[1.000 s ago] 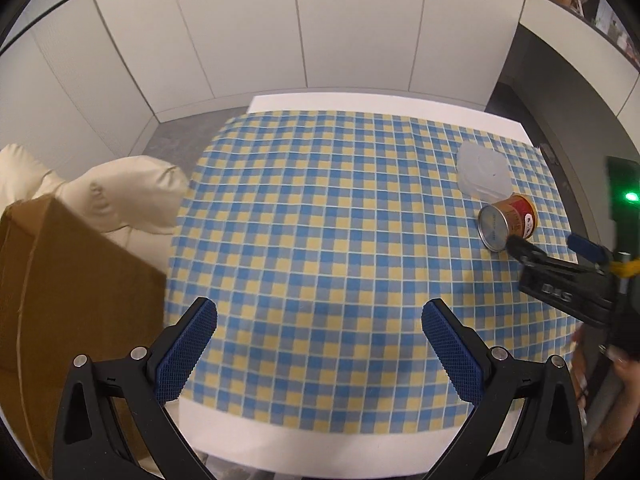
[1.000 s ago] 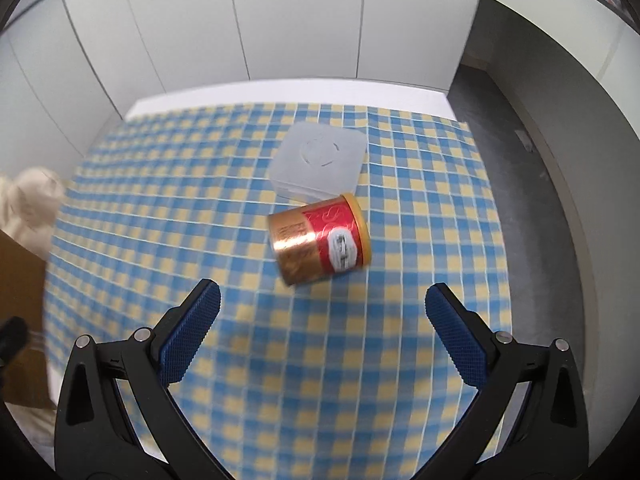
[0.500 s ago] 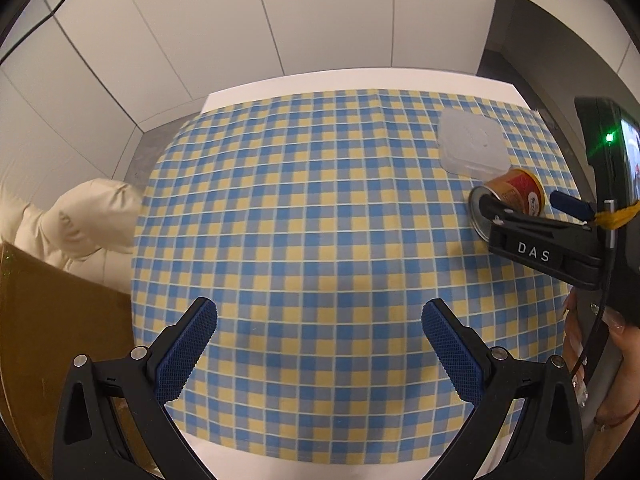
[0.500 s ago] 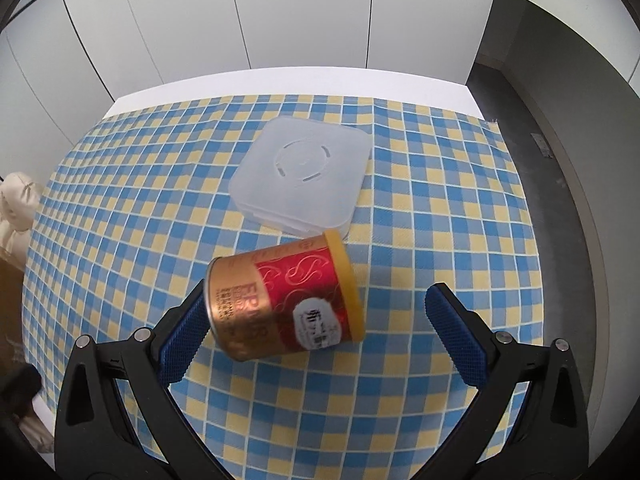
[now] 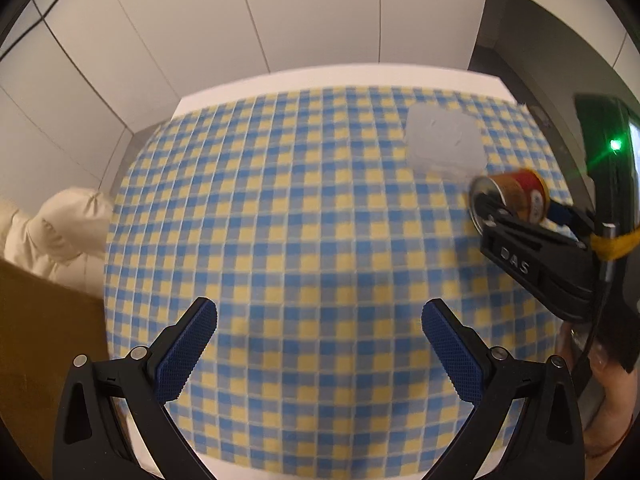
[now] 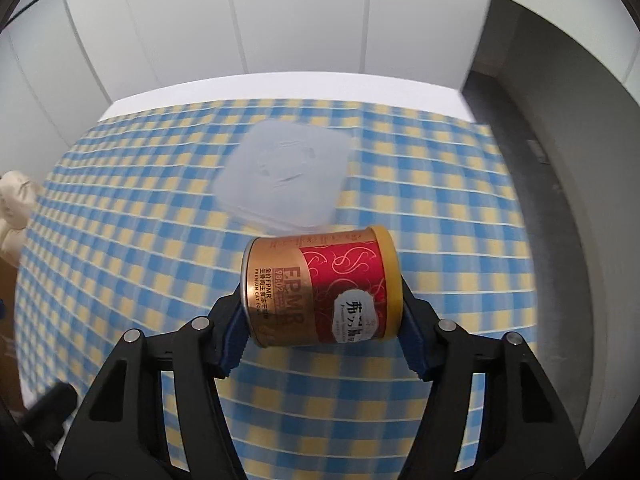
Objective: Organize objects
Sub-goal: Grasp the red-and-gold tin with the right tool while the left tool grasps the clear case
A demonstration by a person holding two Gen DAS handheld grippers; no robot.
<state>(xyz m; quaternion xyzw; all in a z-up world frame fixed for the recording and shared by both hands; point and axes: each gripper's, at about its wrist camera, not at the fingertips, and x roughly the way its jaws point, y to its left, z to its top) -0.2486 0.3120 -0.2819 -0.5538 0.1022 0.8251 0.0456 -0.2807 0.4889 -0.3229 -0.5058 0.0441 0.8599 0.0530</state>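
Left wrist view, left to right: brown cardboard box (image 5: 36, 344) at lower left edge, cream cushion (image 5: 60, 232) above it. Left gripper (image 5: 319, 344) at bottom centre, jaws wide apart, nothing between them, over the blue/yellow checked cloth (image 5: 304, 208) on the white table (image 5: 320, 76). Translucent plastic lid (image 5: 444, 144) upper right, blurred. Just below it the can (image 5: 516, 196), lying on its side. Right gripper (image 5: 516, 216) at right edge, "DAS" on its black body; green LED above it.

Right wrist view: can (image 6: 320, 284) at centre, on its side, gold left end, red band, yellow lid at right. Readable text: "FPMR", "98:02", "PREMIUM CAT FO…", plus Chinese characters; white oval label partly legible. Right gripper (image 6: 322, 324) jaws have just been closing, blue pads pressed on both ends of the can. Plastic lid (image 6: 284, 176) just behind, upper centre.
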